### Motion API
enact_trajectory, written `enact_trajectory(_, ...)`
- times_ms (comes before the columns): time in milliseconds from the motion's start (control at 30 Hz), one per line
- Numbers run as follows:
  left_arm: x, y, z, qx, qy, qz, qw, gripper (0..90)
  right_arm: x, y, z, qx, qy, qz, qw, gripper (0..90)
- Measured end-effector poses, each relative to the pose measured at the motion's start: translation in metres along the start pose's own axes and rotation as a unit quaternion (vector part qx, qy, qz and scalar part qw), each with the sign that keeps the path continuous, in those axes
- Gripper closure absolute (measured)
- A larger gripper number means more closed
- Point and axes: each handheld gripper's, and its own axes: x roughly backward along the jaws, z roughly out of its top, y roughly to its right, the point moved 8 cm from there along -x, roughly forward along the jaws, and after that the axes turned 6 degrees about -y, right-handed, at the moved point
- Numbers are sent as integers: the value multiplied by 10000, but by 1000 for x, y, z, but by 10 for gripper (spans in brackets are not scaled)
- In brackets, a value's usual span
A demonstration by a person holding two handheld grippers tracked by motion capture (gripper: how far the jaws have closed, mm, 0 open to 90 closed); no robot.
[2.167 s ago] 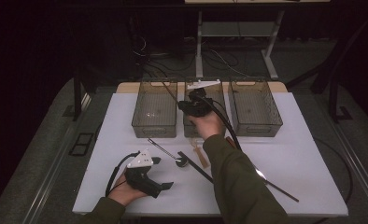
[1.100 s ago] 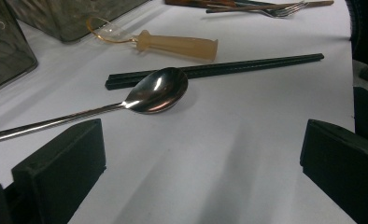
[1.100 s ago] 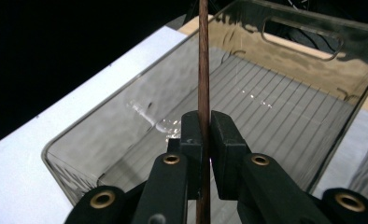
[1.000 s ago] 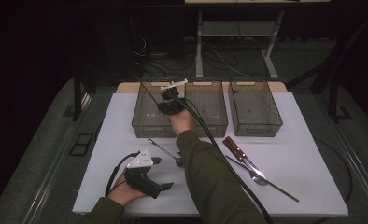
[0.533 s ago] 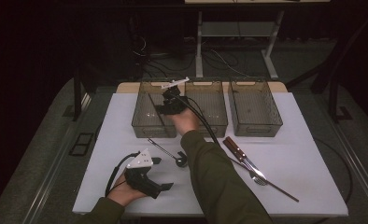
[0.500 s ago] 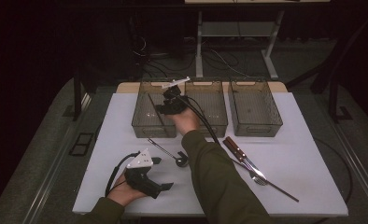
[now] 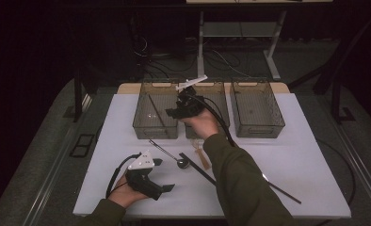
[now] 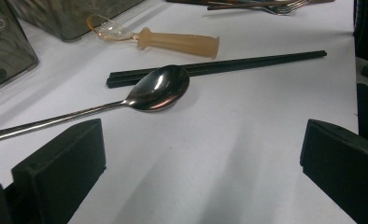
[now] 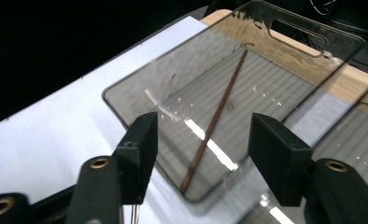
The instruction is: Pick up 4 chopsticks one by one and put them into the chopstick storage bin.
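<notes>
Right gripper is above the left bin, jaws apart with nothing between them; they have just been opening. The brown chopstick lies loose on the floor of that bin, slanting from the near corner towards the far wall, below and between the jaws in the right gripper view, touching neither. Versus a second ago: the right hand was reaching lower into the same bin with the jaws nearly closed; now it sits higher and a bit back towards the person, over the bin's near right part. Versus the oldest frame: it was over the middle bin, and the forearm hid part of the table (now it again covers the cutlery on the right side). Left gripper rests on the white table at the near left, same spot in all frames, jaws wide with nothing between them. In front of it lie a steel spoon, its bowl resting against a pair of black chopsticks, and beyond them a tan-handled utensil with a clear head. The right bin stands apart.
</notes>
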Motion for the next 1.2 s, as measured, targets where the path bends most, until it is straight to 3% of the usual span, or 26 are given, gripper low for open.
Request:
enact_trajectory(167,0,0,0,-5,-3,-2,10000,0,16,6,-18,49,-112,198,9997,360)
enact_trajectory(400,0,-1,0,-4,-12,20,10000,0,34,14,-34,202,-182,118,9996,277)
enact_trajectory(467,1,0,-1,62,-2,0,10000,0,44,17,-43,370,-190,25,9991,246)
enact_trajectory(667,1,-2,-1,65,-17,35,10000,0,60,24,-58,451,-187,-2,9988,144)
enact_trajectory(767,1,-2,-1,94,2,45,9999,0,69,29,-67,554,-150,-133,9983,103)
enact_trajectory(833,1,-2,-2,187,7,47,9998,0,77,33,-78,532,-130,-108,9984,103)
enact_trajectory(1200,1,-5,-2,169,21,86,9998,0,91,49,-124,425,-282,-57,9987,105)
